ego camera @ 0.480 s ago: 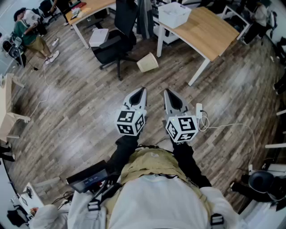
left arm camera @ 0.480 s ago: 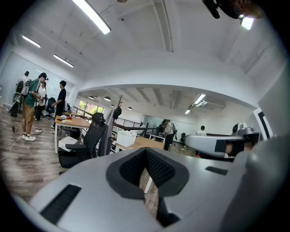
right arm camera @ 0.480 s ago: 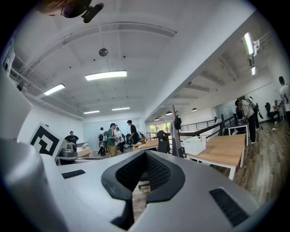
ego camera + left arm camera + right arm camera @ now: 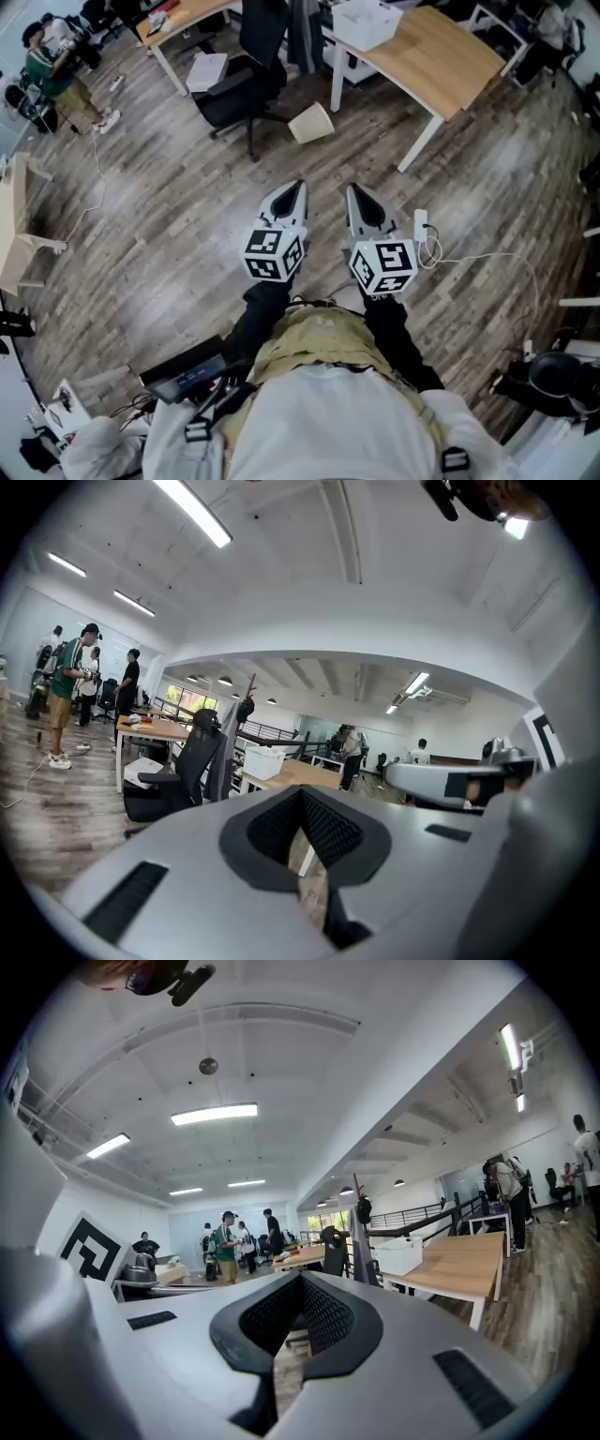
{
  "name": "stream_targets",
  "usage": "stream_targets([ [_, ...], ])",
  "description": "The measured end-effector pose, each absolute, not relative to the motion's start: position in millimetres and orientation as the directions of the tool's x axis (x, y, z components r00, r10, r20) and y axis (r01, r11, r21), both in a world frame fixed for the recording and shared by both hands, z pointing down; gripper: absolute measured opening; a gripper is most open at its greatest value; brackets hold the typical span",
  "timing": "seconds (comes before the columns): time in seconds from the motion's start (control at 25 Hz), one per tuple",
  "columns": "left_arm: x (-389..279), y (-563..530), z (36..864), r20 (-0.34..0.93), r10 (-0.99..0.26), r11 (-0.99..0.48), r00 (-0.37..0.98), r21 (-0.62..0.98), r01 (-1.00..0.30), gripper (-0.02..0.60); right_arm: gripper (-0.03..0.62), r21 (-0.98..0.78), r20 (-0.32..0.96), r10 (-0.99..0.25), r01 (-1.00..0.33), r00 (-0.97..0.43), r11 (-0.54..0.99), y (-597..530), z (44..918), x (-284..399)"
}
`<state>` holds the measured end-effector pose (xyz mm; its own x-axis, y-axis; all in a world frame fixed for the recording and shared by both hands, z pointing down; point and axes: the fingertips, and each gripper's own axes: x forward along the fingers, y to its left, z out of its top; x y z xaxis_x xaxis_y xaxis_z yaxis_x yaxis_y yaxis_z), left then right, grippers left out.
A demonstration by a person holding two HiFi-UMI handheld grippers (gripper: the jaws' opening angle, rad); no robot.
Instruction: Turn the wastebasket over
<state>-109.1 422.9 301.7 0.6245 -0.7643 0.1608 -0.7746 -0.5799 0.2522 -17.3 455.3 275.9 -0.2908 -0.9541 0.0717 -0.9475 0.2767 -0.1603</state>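
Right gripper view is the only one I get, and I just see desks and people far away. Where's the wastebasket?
Observer: In the head view the wastebasket lies tipped on its side on the floor, ahead of both grippers.
Operator: Is anything beside it?
Observer: A black office chair stands close on its left in that view.
Operator: Is my other gripper holding something?
Observer: No. The left gripper is shut with nothing in it.
Operator: Am I close enough to grab it?
Observer: Not yet. The right gripper and the left sit side by side near your body, with bare floor between them and the wastebasket.
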Motion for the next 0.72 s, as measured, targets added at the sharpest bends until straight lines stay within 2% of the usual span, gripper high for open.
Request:
stream_targets([
  [0.72, -84.5, 440.7, 317.9, 0.196, -0.758, -0.571, 0.622, 0.259, -0.779, 0.002, 0.020, -0.196, 0.107, -0.950, -0.943, -0.294, 0.269, 474.7, 297.8, 4.4],
])
